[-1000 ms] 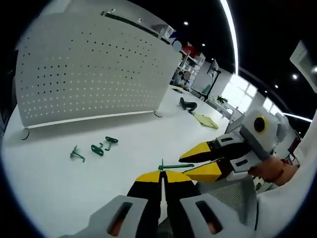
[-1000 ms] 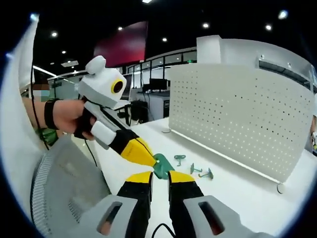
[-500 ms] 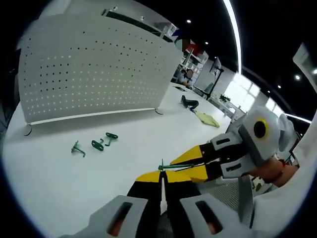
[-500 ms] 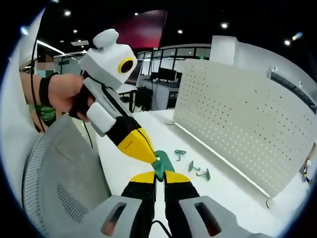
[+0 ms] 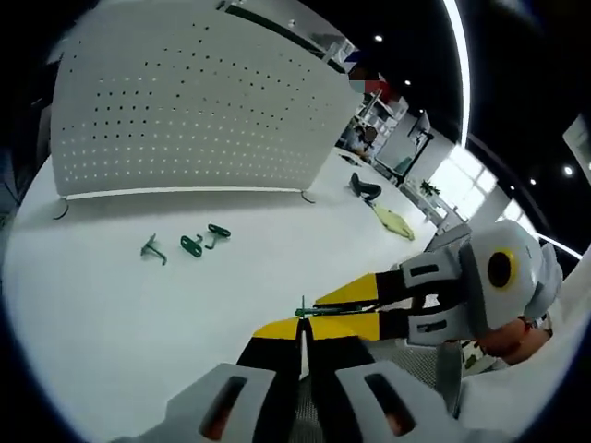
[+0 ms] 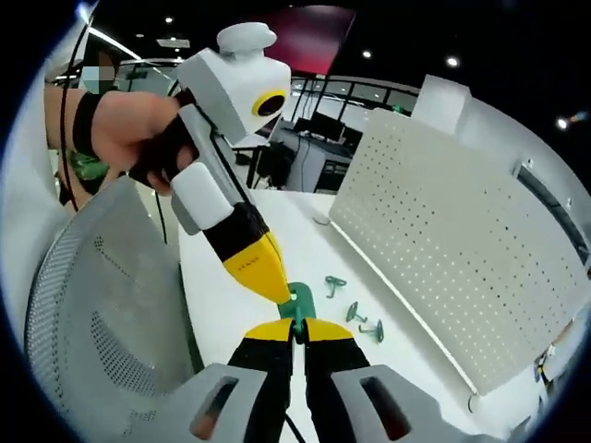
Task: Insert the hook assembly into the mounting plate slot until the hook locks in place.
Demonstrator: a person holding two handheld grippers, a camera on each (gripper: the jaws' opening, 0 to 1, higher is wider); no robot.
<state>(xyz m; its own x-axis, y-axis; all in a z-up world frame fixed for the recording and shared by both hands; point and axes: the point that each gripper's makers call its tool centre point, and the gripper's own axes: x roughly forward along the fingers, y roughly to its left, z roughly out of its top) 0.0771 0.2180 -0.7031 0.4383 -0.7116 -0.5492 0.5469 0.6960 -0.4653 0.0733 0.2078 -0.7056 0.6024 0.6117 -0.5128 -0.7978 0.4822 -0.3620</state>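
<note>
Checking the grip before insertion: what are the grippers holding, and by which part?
Both grippers, left and right, pinch one green hook assembly between shut fingers, each at an opposite edge.

Right gripper [image 5: 351, 309] has closed in on the left gripper [image 5: 303, 330] — its yellow jaws, a second ago beside and above the tips, now bracket the green plate [image 6: 299, 305]. In the right gripper view the left gripper [image 6: 268, 281] has swung from slanting to steeply downward.

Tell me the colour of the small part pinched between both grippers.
Green. The small part shows best in the right gripper view, pinched at the yellow jaw tips.
</note>
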